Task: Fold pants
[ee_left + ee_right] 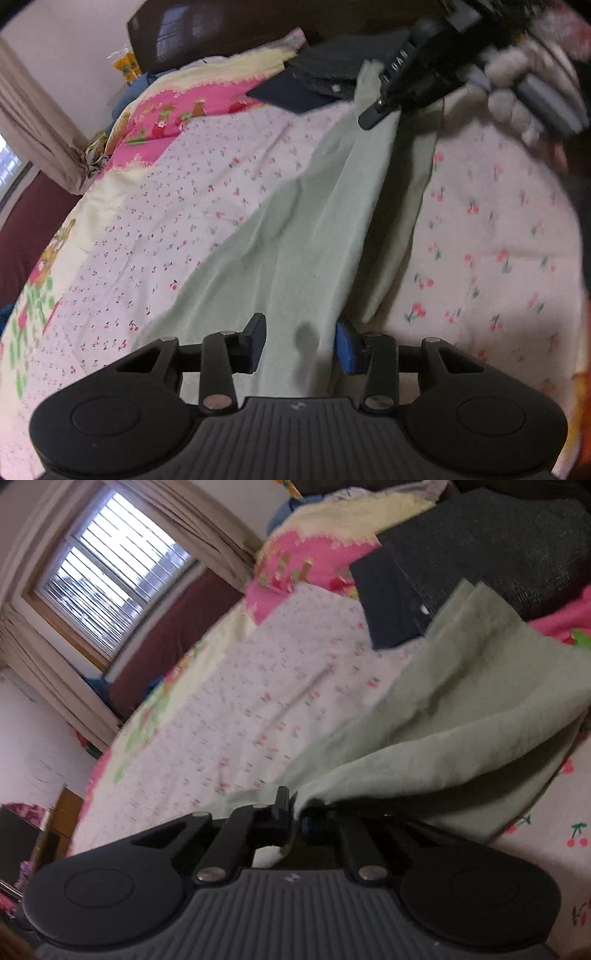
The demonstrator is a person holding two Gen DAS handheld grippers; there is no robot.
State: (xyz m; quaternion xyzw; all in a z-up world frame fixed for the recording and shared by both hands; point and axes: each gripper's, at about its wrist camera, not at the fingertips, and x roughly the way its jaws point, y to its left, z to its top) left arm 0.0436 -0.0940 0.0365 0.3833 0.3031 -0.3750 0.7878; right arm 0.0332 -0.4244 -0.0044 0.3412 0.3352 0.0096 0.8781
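Pale green pants (295,229) lie lengthwise on a cherry-print bedsheet (498,221). My left gripper (301,345) stands open at their near end. The cloth lies flat in the wide gap between its black and blue pads, and neither pad pinches it. At the far end, my right gripper (371,117) is held by a blurred hand (517,96) and meets the cloth there. In the right wrist view my right gripper (292,812) is shut on a bunched edge of the pants (443,720), and the cloth rises off the bed and drapes to the right.
Folded dark clothes (325,70) (480,554) lie at the head of the bed, on a pink and yellow border. Behind them stands a brown headboard (221,29). A window (110,572) and curtains (37,129) lie beyond the bed's left side.
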